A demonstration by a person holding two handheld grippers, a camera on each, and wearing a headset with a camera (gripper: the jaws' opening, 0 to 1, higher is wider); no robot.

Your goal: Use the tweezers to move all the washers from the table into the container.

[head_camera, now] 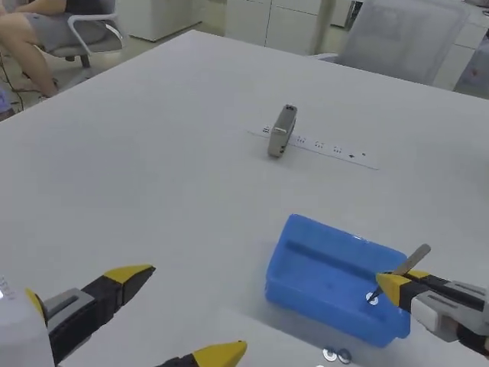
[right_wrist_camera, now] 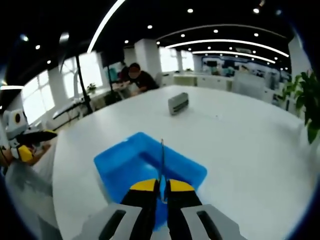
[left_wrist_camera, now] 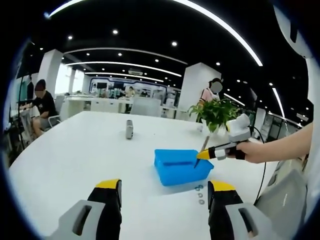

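Head view: a white counter [head_camera: 153, 153] carried a blue container [head_camera: 328, 267] toward its near right part. Two washers [head_camera: 336, 355] lay on the counter just beside the container's near wall. The right claw [head_camera: 391, 285] came in from the right, pressed together on the tweezers [head_camera: 409, 260], which slanted down into the container. One washer [head_camera: 372, 298] showed at the tweezers' lower tip, though whether it was pinched or lying loose could not be told. The left claw [head_camera: 186, 312] was spread wide at the near left, holding nothing. A small grey block [head_camera: 281, 130] stood farther back on a flat strip [head_camera: 328, 145], and a chair [head_camera: 405, 34] stood past the far edge.

Left gripper view: the left claw [left_wrist_camera: 164, 187] was spread, with the container [left_wrist_camera: 175, 170] ahead and the washers [left_wrist_camera: 200, 192] on the counter by its near right corner. A hand [left_wrist_camera: 257, 150] held the right claw [left_wrist_camera: 206, 154], with the tweezers [left_wrist_camera: 202, 150] dipping into the container. A plant [left_wrist_camera: 216, 112] stood behind.

Right gripper view: the right claw [right_wrist_camera: 162, 187] pinched the tweezers [right_wrist_camera: 161, 157] over the container [right_wrist_camera: 125, 160]. The grey block [right_wrist_camera: 177, 102] stood beyond, and the left claw [right_wrist_camera: 37, 136] was at the left edge.
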